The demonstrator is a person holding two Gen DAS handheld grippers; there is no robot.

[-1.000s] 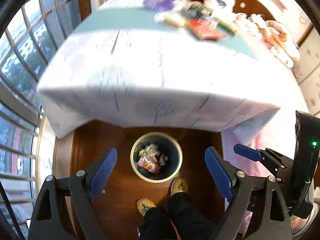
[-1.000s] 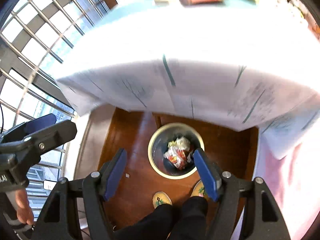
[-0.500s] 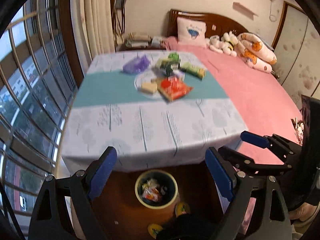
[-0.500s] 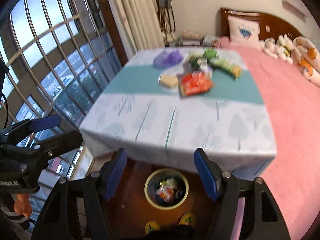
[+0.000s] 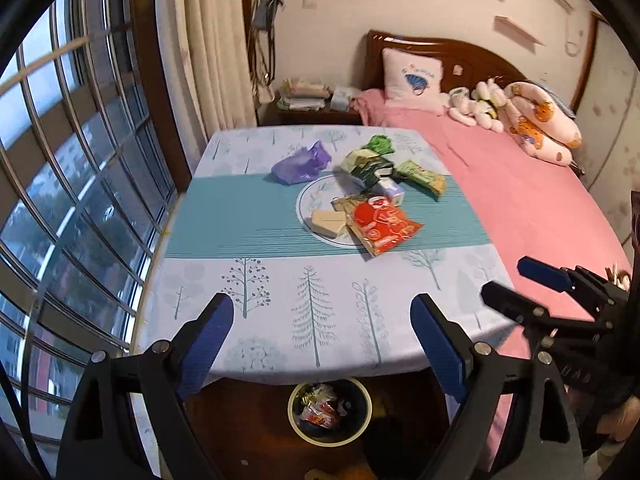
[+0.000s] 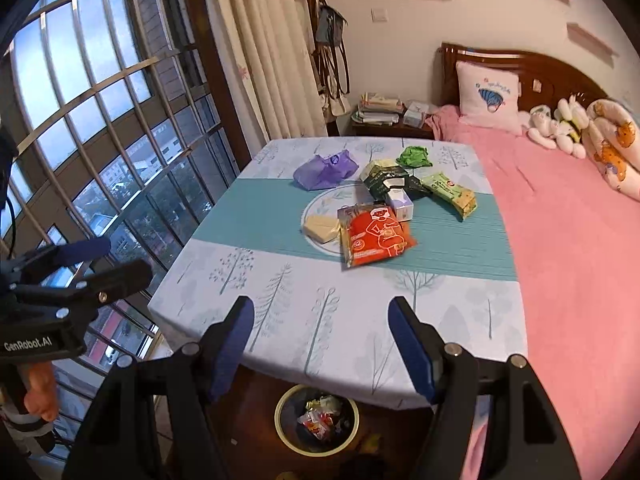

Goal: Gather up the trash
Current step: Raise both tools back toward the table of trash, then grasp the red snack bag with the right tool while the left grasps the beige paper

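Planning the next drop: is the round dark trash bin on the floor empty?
No. The round dark trash bin already holds crumpled wrappers, red and white, below its rim.

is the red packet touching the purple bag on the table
Apart. The right wrist view shows it plainly: the red packet lies on the near side of the plate, the purple bag beyond its far rim, with bare plate showing between them.

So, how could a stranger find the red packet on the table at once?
Look at the table with the tree-print cloth and teal stripe. The red packet lies at the near edge of the white plate there. It is the only bright red, flat wrapper; its neighbours are green, purple or beige.
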